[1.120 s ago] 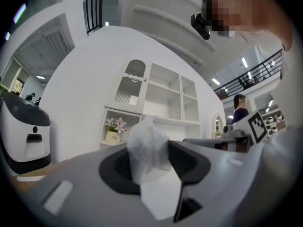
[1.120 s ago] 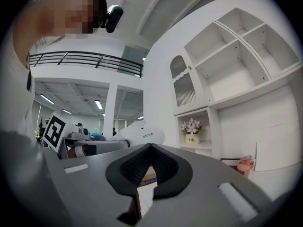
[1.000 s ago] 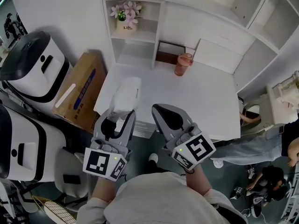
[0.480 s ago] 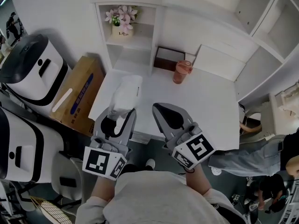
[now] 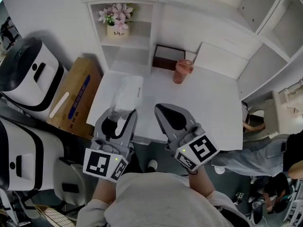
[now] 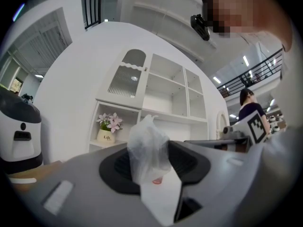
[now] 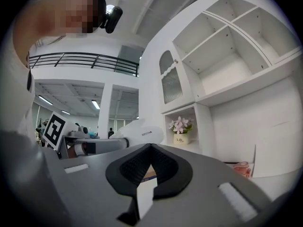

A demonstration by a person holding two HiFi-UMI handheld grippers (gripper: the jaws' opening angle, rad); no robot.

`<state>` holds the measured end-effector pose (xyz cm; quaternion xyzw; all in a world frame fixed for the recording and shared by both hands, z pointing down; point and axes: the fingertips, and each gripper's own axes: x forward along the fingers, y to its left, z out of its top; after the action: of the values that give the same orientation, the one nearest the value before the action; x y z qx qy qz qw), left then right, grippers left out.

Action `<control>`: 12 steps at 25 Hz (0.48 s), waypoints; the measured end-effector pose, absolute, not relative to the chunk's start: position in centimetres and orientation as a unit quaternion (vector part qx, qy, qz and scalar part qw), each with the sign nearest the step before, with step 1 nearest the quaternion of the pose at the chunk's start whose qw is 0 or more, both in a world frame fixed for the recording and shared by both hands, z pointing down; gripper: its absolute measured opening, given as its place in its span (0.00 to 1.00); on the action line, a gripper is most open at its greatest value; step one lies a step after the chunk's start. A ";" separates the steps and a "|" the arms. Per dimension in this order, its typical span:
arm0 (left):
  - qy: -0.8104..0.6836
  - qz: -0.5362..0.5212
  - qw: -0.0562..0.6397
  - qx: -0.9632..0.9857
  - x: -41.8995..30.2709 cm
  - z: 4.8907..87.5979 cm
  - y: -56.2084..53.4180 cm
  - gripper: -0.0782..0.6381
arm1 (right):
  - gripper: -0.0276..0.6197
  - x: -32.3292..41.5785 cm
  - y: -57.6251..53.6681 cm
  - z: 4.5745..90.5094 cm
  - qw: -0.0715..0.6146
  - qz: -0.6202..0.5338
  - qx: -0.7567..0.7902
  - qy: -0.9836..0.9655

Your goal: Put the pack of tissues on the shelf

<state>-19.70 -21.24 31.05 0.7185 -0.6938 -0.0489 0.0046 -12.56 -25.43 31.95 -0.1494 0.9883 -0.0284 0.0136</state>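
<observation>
Risk: the pack of tissues seems pinched only by its crinkled wrapper end, so it could slip free, or sag and catch the edge of the shelf.
Pack: white and soft in thin film, it sticks out level over the left part of the desk.
Left gripper: clamped on the wrapper.
Right gripper: jaws together, empty, just beside.
Shelf: a flower pot takes up its left side.

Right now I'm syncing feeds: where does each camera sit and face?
Head view: on the person's head, steeply down at the desk; left hand-held gripper, right hand-held gripper, forearms show.
Left gripper view: on it, facing the shelf; jaws grip the pack of tissues.
Right gripper view: likewise; jaws shut, empty.
All share the flowerpot.
</observation>
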 end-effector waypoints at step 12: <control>-0.662 -0.047 0.012 0.748 -24.4 30.9 -26.8 0.35 | 0.04 -16.6 -30.2 31.6 0.012 -0.032 -0.198 0.980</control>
<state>-24.38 -26.83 30.92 0.7483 -0.6616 -0.0469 0.0124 -16.57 -30.19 31.58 -0.1985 0.9795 -0.0316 0.0115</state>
